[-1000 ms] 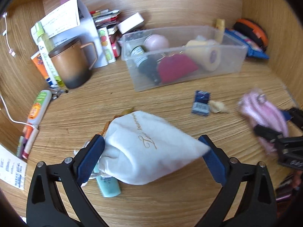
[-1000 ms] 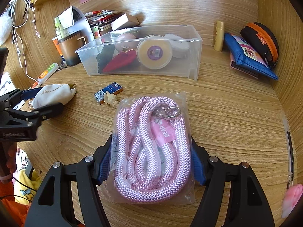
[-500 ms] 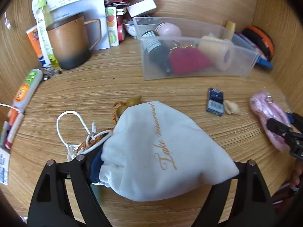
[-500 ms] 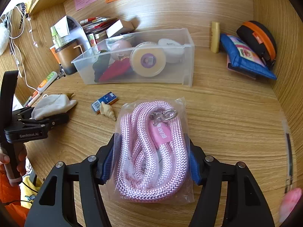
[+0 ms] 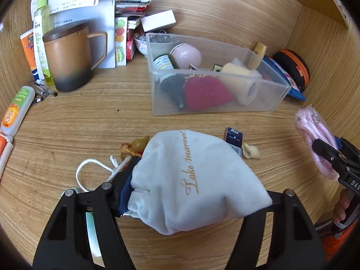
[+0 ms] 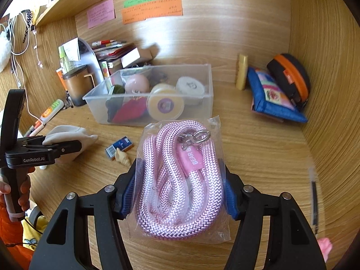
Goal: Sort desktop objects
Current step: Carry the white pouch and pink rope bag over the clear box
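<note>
My left gripper (image 5: 193,193) is shut on a white drawstring pouch (image 5: 193,180) with gold lettering and holds it above the desk. It also shows in the right wrist view (image 6: 67,135). My right gripper (image 6: 180,193) is shut on a bagged pink rope (image 6: 180,180) with a metal clasp, lifted above the desk; the rope also shows at the right of the left wrist view (image 5: 315,139). A clear plastic bin (image 5: 258,103) (image 6: 207,85) holding several items stands on the desk behind both.
A small blue box (image 5: 234,135) and a seashell (image 5: 250,151) lie on the desk before the bin. A brown mug (image 5: 67,56), tubes and papers stand at back left. A blue pouch (image 6: 274,99) and an orange-black case (image 6: 290,76) sit at back right.
My left gripper has closed on the white pouch and lifted it. My right gripper has raised the pink rope and tilted up, so more of the back wall shows.
</note>
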